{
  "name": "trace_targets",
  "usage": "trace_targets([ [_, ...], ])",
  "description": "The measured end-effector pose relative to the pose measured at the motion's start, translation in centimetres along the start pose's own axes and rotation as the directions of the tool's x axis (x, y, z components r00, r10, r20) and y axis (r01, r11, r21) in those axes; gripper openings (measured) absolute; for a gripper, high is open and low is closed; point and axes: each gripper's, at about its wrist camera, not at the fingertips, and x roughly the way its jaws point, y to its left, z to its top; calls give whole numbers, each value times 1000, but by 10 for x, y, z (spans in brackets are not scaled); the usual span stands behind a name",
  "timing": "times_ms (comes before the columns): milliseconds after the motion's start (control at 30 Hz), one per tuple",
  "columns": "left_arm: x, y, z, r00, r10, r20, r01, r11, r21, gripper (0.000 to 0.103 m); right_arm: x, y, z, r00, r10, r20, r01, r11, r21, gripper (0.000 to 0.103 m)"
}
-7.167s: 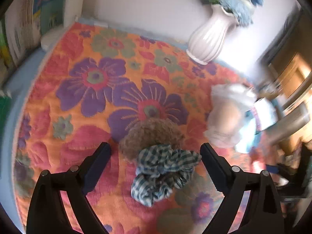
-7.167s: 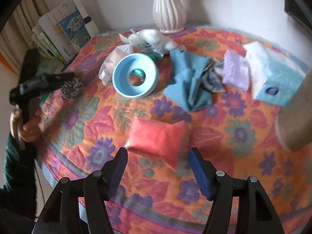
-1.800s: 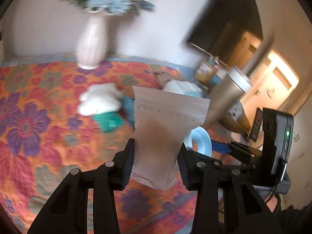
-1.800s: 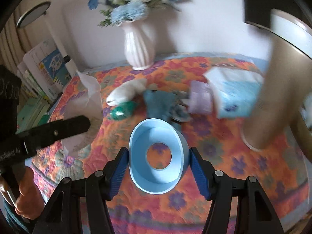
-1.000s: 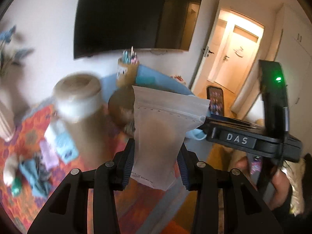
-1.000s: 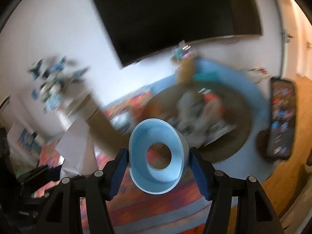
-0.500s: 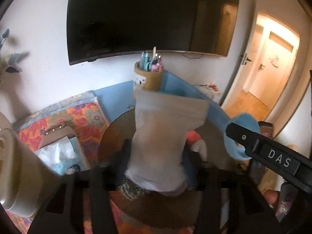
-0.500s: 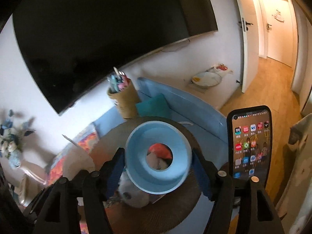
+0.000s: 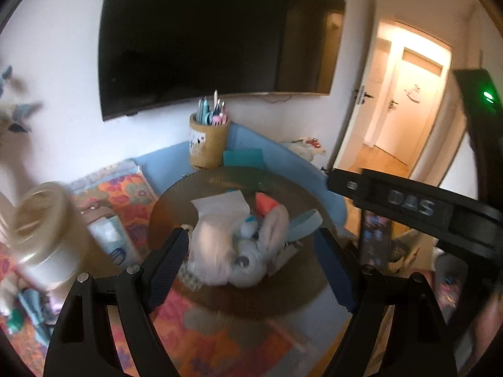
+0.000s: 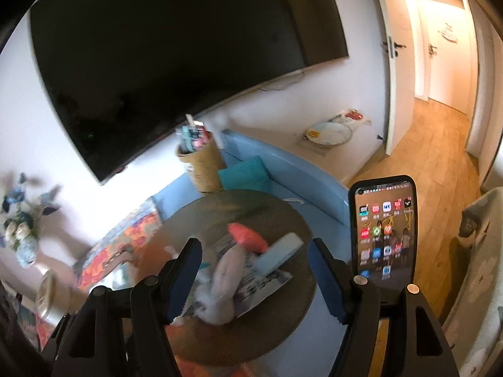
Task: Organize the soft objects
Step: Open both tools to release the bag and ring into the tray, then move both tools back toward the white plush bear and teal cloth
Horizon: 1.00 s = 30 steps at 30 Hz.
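Soft toys (image 9: pixel 248 251) and a blue ring (image 9: pixel 303 224) lie piled in the round basket (image 9: pixel 176 201) so they stay together. Both tools, left (image 9: pixel 251 267) and right (image 10: pixel 253 275), hang above the basket, wide open and empty; the left jaws have just been opening.

This is a lived-in room of a home, probably a living room. A large dark television (image 10: pixel 176 62) hangs on the white wall across the upper half of the frame. Below it, a woven holder of pens (image 9: pixel 209 143) stands at the back of a surface (image 9: pixel 163 169) part-covered by a bright flowered cloth (image 9: pixel 122 188). At upper right an open doorway (image 10: pixel 440 47) leads to a hallway with a wood floor (image 10: pixel 418 157). A blurred vase of blue flowers (image 10: pixel 22 232) sits at far left.
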Motion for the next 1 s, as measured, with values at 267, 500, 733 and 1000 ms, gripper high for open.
trace_targets([
  [267, -99, 63, -33, 999, -19, 40, 22, 998, -60, 81, -63, 62, -51, 988, 132, 76, -122, 985, -125, 68],
  [500, -163, 190, -55, 987, 159, 25, -151, 968, -200, 81, -96, 141, -80, 947, 314, 65, -290, 925, -244, 68],
  [733, -183, 308, -79, 950, 303, -73, -310, 889, -336, 81, -84, 235, -125, 916, 398, -50, -383, 832, -401, 68],
  [1000, -140, 378, -111, 968, 196, -155, -245, 866, -437, 81, -8, 305, -171, 902, 350, -251, -429, 790, -438, 68],
])
